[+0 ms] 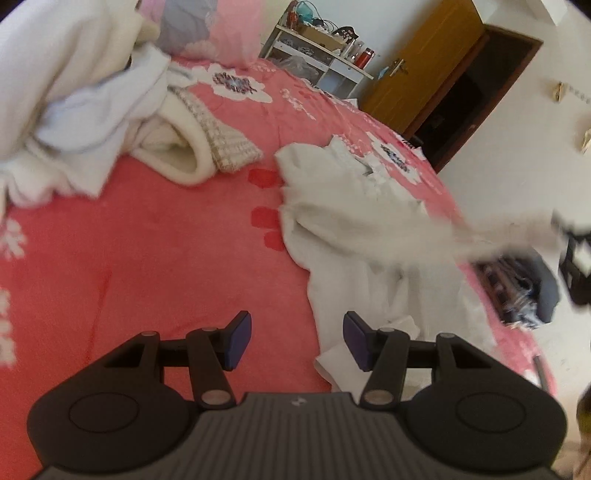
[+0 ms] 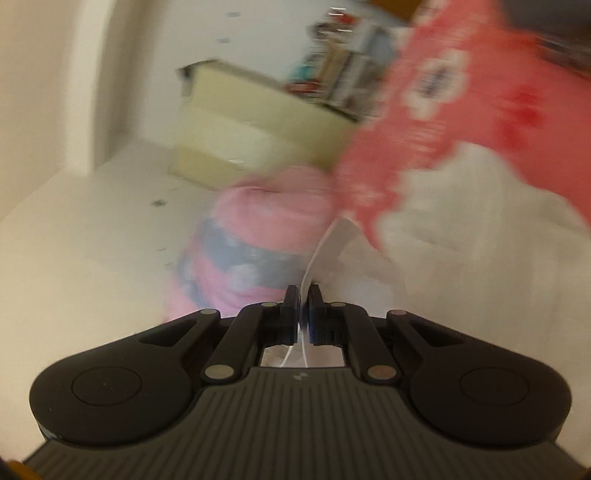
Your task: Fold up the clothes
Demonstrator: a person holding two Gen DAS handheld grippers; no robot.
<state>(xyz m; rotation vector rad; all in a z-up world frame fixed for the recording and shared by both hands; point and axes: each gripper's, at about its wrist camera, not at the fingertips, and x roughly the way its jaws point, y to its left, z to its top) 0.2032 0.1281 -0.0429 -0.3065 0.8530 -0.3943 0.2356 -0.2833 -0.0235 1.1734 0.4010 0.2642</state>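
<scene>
A white garment [image 1: 354,229] lies crumpled on the pink bedspread [image 1: 147,240] at the right side of the bed, one part stretched off to the right. My left gripper [image 1: 297,341] is open and empty, low over the bed beside the garment's near edge. My right gripper [image 2: 303,306] is shut on a thin white edge of the garment [image 2: 461,229], which trails away up and to the right. The right wrist view is heavily blurred. The right gripper [image 1: 576,258] shows blurred at the right edge of the left wrist view.
A heap of white clothes and a cream fleece item [image 1: 177,147] sits at the back left of the bed. A pink pillow [image 1: 221,33], a white shelf unit [image 1: 317,55] and a wooden door [image 1: 424,74] stand behind. A dark object [image 1: 524,291] lies off the bed's right edge.
</scene>
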